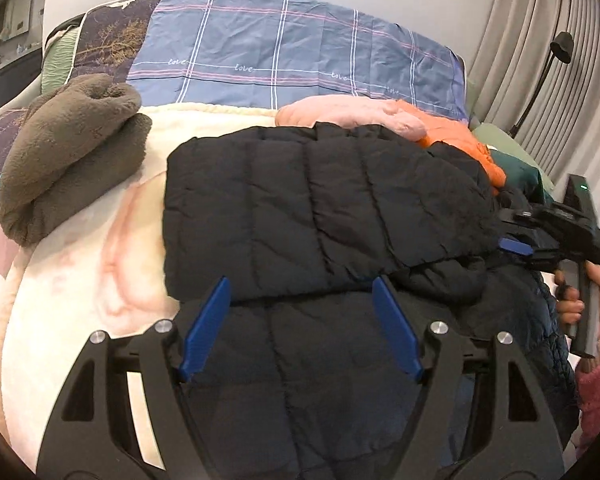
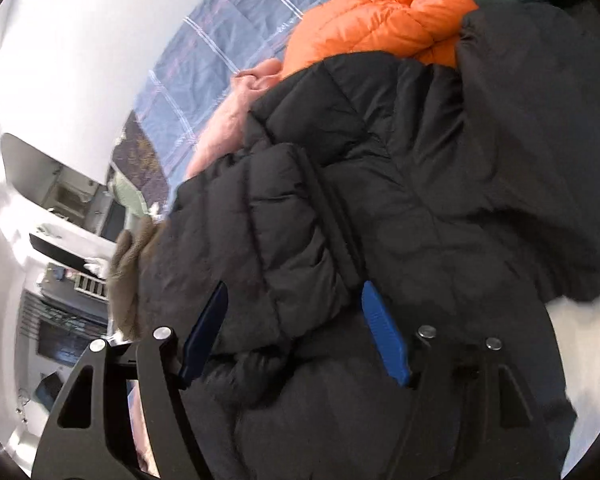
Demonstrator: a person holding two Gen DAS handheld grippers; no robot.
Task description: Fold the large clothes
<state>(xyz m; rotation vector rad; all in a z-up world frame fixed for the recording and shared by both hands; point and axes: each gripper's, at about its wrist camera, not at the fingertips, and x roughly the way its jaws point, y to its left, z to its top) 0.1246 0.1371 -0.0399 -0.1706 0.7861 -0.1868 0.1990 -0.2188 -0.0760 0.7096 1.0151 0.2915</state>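
Observation:
A black quilted jacket (image 1: pixel 320 208) lies folded over itself on a cream blanket (image 1: pixel 100 248) that covers the bed. My left gripper (image 1: pixel 300 282) hovers open above the jacket's near fold, blue pads (image 1: pixel 206 328) spread wide and holding nothing. At the jacket's right edge in the left wrist view is my right gripper (image 1: pixel 510 242), carried by a hand (image 1: pixel 572 304). In the right wrist view the right gripper (image 2: pixel 294 286) stands open, a puffed fold of the jacket (image 2: pixel 380 184) bulging between its fingers without being pinched.
A brown fleece garment (image 1: pixel 68 152) lies at the left. Behind the jacket are a pink garment (image 1: pixel 340 114), an orange puffer (image 1: pixel 460 136) and a dark green item (image 1: pixel 524 172). A blue plaid sheet (image 1: pixel 280 52) covers the bed's head. Curtains (image 1: pixel 540 40) and a lamp (image 1: pixel 562 46) stand at the right.

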